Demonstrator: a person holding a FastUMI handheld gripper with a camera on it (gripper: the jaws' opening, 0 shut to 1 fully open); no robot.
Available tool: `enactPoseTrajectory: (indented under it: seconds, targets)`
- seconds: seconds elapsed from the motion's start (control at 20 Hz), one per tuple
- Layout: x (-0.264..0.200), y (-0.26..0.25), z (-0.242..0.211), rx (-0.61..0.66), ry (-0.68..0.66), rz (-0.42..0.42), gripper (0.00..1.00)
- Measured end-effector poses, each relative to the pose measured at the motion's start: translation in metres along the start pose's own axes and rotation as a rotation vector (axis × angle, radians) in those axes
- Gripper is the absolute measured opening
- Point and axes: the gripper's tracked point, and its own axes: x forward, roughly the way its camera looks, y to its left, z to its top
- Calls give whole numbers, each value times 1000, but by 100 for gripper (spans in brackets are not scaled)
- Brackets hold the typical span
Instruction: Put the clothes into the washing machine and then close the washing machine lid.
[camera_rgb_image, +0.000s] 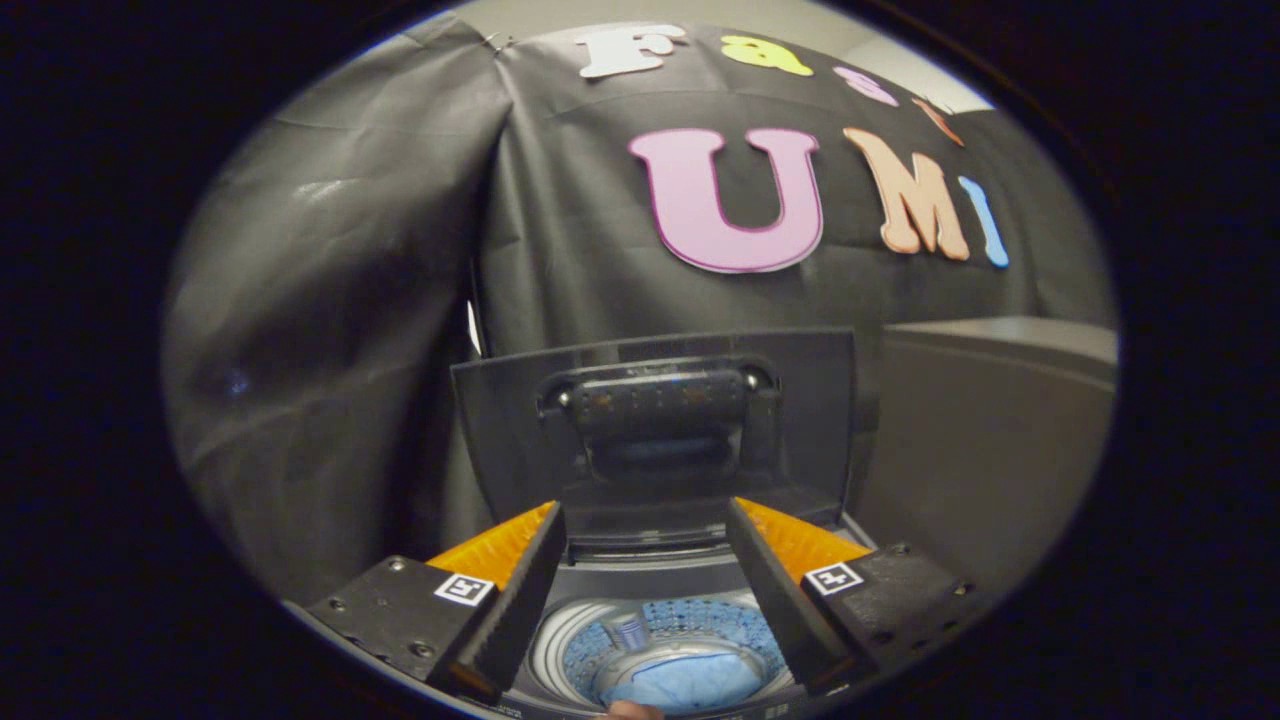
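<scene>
Now, line by line, with the drum as the landmark:

Clothes: a blue garment (685, 690) lies at the bottom of the drum, below and between the fingers; by the look of it, already loaded.
Drum: the open tub (660, 640) of the washing machine, ringed pale and perforated blue inside, with a small agitator post just behind the garment.
Lid: the washing machine lid (655, 430) stands upright behind the drum, its handle recess facing the camera; not yet closed.
Gripper: the gripper (645, 590) hovers over the drum mouth with its two fingers spread wide apart, nothing between them, touching neither cloth nor lid.
Fingers: dark pads (520, 600) with orange backing, angled towards the lid's lower edge.
Near rim: a small skin-toned tip (632, 711) shows at the drum's front edge; too little to tell what it is.
Beside the drum: a grey box (990, 430) to the right, black cloth wall behind.
Progress: I judge the loading done and the closing left, so the lid's top edge needs reaching and pulling forward and down.
</scene>
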Motion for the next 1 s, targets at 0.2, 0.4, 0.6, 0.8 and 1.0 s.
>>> enactPoseTrajectory:
  seconds: [0.2, 0.4, 0.6, 0.8, 1.0]
  targets:
    - [1, 4, 46, -52, -15, -14, 98]
    - [10, 15, 105, -47, -89, 9, 98]
    - [25, 17, 154, -52, -148, 14, 97]
    - [42, 15, 193, -29, -210, 19, 96]
    - [63, -6, 230, 17, -294, -24, 96]
